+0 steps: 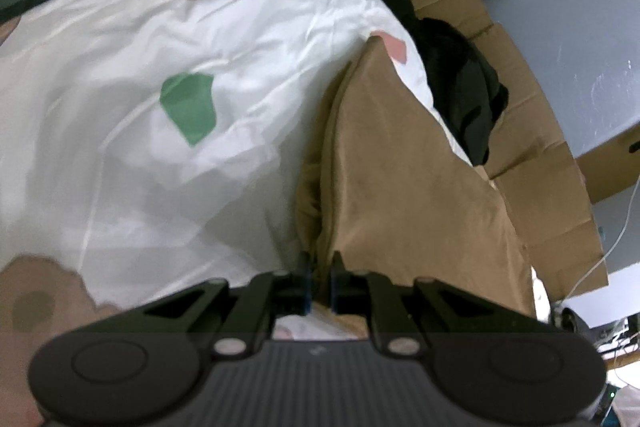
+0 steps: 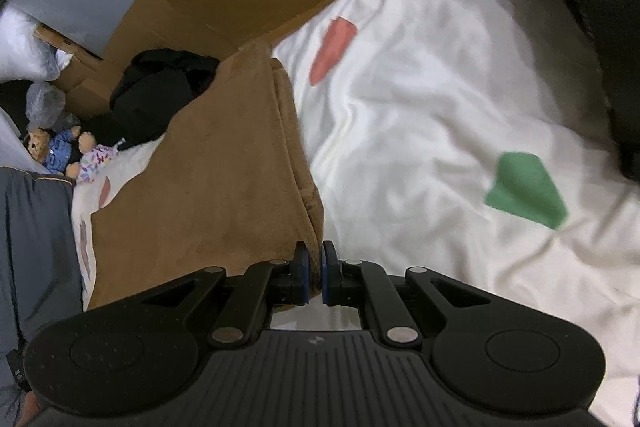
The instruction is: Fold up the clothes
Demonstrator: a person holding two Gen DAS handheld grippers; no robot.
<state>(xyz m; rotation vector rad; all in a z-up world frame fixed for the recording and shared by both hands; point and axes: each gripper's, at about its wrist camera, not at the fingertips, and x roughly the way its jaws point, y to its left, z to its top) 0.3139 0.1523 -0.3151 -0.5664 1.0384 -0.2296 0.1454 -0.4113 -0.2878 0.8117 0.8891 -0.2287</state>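
A tan brown garment [image 1: 400, 179] lies folded in layers on a white bedspread [image 1: 160, 39] with green and pink patches. My left gripper [image 1: 320, 259] is shut on the garment's near edge at its layered side. In the right wrist view the same brown garment [image 2: 216, 163] stretches away from me. My right gripper [image 2: 314, 251] is shut on its near corner, where the folded edge meets the white bedspread [image 2: 440, 115].
Flattened cardboard [image 1: 532, 131] lies beyond the bed, with a black garment [image 1: 464, 87] on it. Two teddy bears [image 2: 60, 151] sit at the bed's far end. A grey pillow [image 2: 36, 235] lies at the left. A dark shape [image 2: 592, 7] borders the bedspread's right side.
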